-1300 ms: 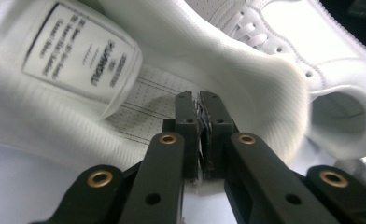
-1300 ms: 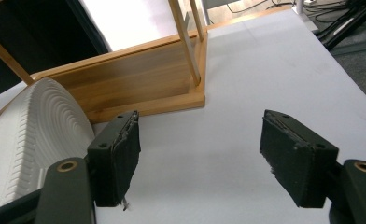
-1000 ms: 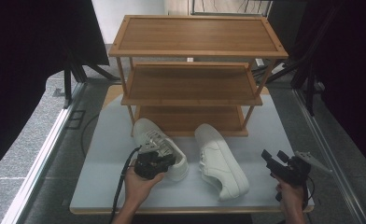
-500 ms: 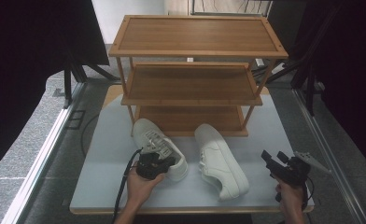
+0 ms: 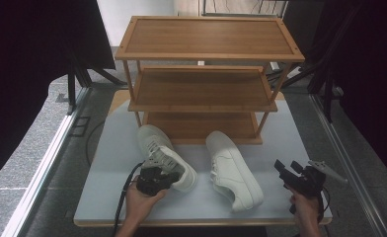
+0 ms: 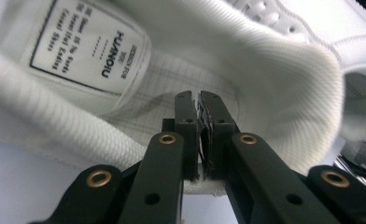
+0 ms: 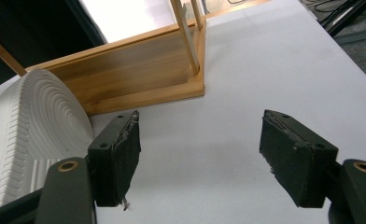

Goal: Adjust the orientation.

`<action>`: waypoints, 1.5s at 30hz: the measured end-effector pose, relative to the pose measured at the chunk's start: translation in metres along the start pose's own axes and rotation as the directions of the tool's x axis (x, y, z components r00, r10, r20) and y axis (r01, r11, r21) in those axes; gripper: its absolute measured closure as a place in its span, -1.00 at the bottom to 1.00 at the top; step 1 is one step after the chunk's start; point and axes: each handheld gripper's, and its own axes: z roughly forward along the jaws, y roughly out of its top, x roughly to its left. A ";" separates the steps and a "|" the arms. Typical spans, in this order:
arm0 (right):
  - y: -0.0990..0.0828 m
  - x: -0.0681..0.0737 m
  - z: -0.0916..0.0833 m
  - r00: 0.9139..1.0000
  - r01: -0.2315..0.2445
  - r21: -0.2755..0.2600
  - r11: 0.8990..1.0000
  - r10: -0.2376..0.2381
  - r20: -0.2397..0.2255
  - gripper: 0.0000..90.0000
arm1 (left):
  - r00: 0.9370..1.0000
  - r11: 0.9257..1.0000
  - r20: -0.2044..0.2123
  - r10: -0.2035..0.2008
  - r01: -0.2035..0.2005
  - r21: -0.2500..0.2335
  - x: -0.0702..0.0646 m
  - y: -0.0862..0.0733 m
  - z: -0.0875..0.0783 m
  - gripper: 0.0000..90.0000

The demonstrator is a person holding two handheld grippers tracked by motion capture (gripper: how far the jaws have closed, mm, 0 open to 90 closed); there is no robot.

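One shoe (image 5: 166, 155) heel inside left gripper (image 5: 154, 178), pinched

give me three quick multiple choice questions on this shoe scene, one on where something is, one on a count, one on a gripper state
1. Where does the right shoe lie?
A. on the rack's top shelf
B. on its side on the table, sole toward the right gripper
C. on the floor

2. How many shelves does the wooden rack have?
A. two
B. three
C. five

3. How do the jaws of the right gripper stand?
A. wide apart, nothing between them
C. shut on a shoelace
B. shut on the rack's leg

Answers: 1 B, the right gripper view shows its ridged sole beside the rack's base on the table. 2 B, the high view shows top, middle and bottom boards. 3 A, bare table shows between the two pads, while the left gripper is closed on the left shoe at its heel collar.
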 end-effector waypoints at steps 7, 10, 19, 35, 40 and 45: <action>-0.001 0.001 0.002 1.000 0.005 0.008 1.000 -0.005 0.004 -0.35 | 1.000 1.000 0.004 0.004 -0.004 -0.016 0.000 0.004 0.000 0.92; -0.001 0.000 0.001 1.000 0.002 0.008 1.000 -0.002 0.005 -0.35 | 1.000 1.000 0.002 0.007 -0.007 -0.019 0.000 0.009 0.000 0.93; 0.000 -0.003 -0.001 1.000 -0.004 -0.003 1.000 0.004 0.009 -0.35 | 0.999 0.999 -0.006 0.032 -0.032 0.021 0.000 0.014 -0.005 0.94; 0.000 -0.003 -0.001 1.000 -0.005 -0.001 1.000 0.005 0.013 -0.35 | 1.000 1.000 -0.007 0.021 -0.021 -0.008 0.012 -0.004 -0.054 0.92; -0.002 -0.001 0.003 1.000 0.006 0.015 1.000 -0.006 0.013 -0.35 | 0.999 0.999 -0.047 0.023 -0.025 -0.039 0.009 0.000 -0.049 0.88; -0.003 0.000 0.005 1.000 0.008 0.020 1.000 -0.009 0.014 -0.35 | 0.999 0.998 -0.018 0.046 -0.047 -0.044 -0.003 0.009 -0.040 0.88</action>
